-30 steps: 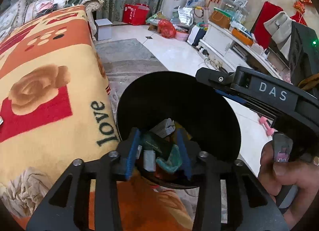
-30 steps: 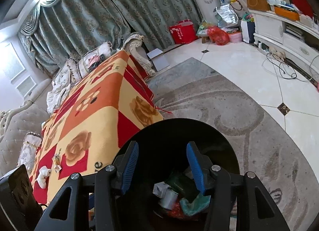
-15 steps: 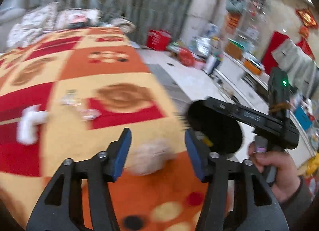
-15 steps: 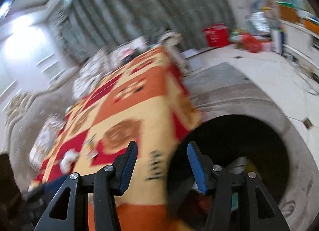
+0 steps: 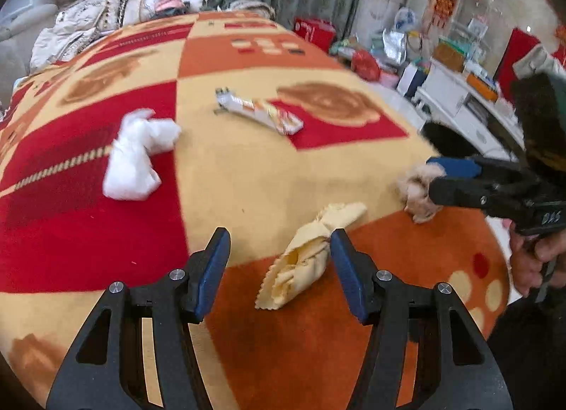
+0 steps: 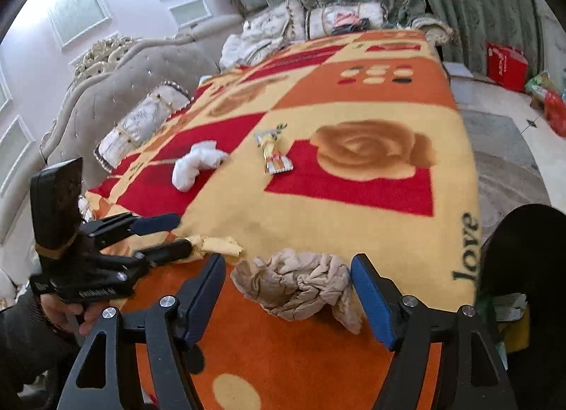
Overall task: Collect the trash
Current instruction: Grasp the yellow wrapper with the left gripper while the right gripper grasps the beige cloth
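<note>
Both grippers have swung off the black round trash bin point(image 6: 523, 250), now at the right edge, and over the red, orange and yellow fleece blanket point(image 5: 247, 169). Left gripper point(image 5: 279, 261) has just been opening, the crumpled yellow paper wrapper point(image 5: 304, 261) at its right finger, unpinched. Right gripper point(image 6: 286, 289) just widened too, straddling a wrinkled beige tissue wad point(image 6: 300, 282), loose. A white tissue point(image 5: 138, 158) and a snack wrapper point(image 5: 261, 112) lie mid-frame.

black grippers point(image 5: 279, 250), blue pads point(image 5: 345, 277), silver screws, "das" marking, dark sleeve
</note>
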The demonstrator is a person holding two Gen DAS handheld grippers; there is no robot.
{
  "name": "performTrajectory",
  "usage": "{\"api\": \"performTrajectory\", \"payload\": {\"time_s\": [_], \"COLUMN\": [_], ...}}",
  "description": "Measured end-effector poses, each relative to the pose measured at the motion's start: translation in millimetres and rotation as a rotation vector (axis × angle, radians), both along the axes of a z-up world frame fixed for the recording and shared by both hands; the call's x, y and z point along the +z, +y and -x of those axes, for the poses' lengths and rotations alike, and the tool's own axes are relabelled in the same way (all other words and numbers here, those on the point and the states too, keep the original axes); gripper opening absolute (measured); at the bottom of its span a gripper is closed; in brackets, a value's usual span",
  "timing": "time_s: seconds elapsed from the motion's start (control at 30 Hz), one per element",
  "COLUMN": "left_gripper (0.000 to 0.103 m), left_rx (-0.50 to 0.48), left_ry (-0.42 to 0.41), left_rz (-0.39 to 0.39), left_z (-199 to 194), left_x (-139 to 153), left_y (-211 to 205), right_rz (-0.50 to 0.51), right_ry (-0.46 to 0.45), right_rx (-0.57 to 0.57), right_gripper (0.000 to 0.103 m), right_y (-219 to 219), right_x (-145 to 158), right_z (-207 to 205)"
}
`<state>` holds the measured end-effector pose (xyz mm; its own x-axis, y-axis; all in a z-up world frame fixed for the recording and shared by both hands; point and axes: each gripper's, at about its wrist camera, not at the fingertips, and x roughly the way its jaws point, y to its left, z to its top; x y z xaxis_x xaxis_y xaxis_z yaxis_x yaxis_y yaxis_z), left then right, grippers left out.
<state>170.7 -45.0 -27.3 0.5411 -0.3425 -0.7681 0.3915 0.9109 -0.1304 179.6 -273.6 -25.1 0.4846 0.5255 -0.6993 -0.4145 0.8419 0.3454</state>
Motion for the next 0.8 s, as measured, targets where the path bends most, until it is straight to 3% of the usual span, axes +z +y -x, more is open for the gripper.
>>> {"api": "performTrajectory", "payload": {"time_s": [0.23, 0.27, 0.33, 0.47, 0.57, 0.8], "left_gripper": [0.055, 0.051, 0.037, 0.018, 0.015, 0.015], "left_rx": [-0.007, -0.003, -0.004, -0.034, -0.039, 0.039], "left_ry": [-0.024, -0.031, -0.03, -0.048, -0.06, -0.048], "left_rz": [-0.005, -0.002, -0.007, -0.026, -0.034, 0.048], "left_z": [4.0, 4.9, 5.9, 10.6, 13.0, 7.5], "left_x": [1.8, 2.3, 1.1, 1.6, 2.1, 5.6], "left_y": [-0.8, 0.0, -0.8, -6.9, -8.2, 10.1], "right_rz": [0.116, 0.124, 0.12, 0.126, 0.117, 0.048], "right_ry": [0.013, 0.004, 0.002, -0.009, -0.014, -0.093], "right_rx": [0.008, 0.015, 0.033, 0.038, 0.034, 0.006], "right_gripper": [0.071, 0.07, 0.058, 0.049, 0.044, 0.043], "right_y": [7.9, 9.9, 12.5, 15.3, 13.2, 6.5], "right_x": [-10.5, -10.2, -10.1, -10.8, -10.1, 6.7], "right_z": [-5.2, -4.6, -4.7, -6.1, -5.7, 0.2]}}
